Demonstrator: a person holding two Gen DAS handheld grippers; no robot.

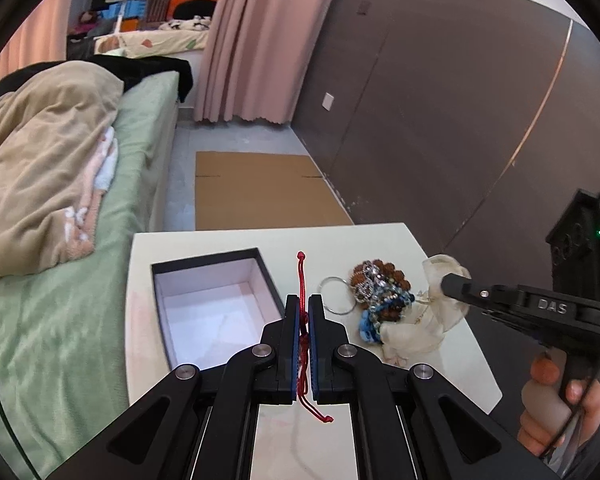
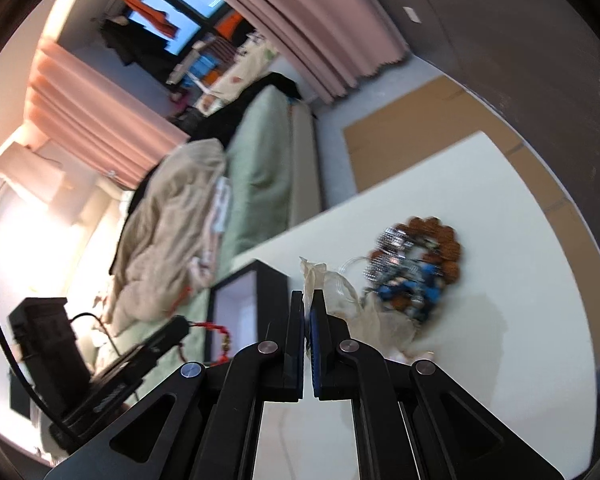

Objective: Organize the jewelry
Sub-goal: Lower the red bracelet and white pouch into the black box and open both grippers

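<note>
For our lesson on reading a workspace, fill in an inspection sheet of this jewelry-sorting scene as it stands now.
Surface: white table, beside a bed.
Job's things: open box, empty; red cord bracelet; jewelry pile; silver ring; sheer cream pouch.
Clutter: nothing seen on the table.
Grippers: left tool shut on the red cord bracelet; right tool shut on the pouch.
Cables: black cable by the left tool.
Surroundings: green bed, pink curtain, cardboard on the floor.

Boxes: I counted one black box point(image 1: 214, 304), lower left.
Red cords: one red cord point(image 1: 301, 280).
Rings: one silver ring point(image 1: 334, 295).
Pouches: one sheer pouch point(image 1: 440, 312).
</note>
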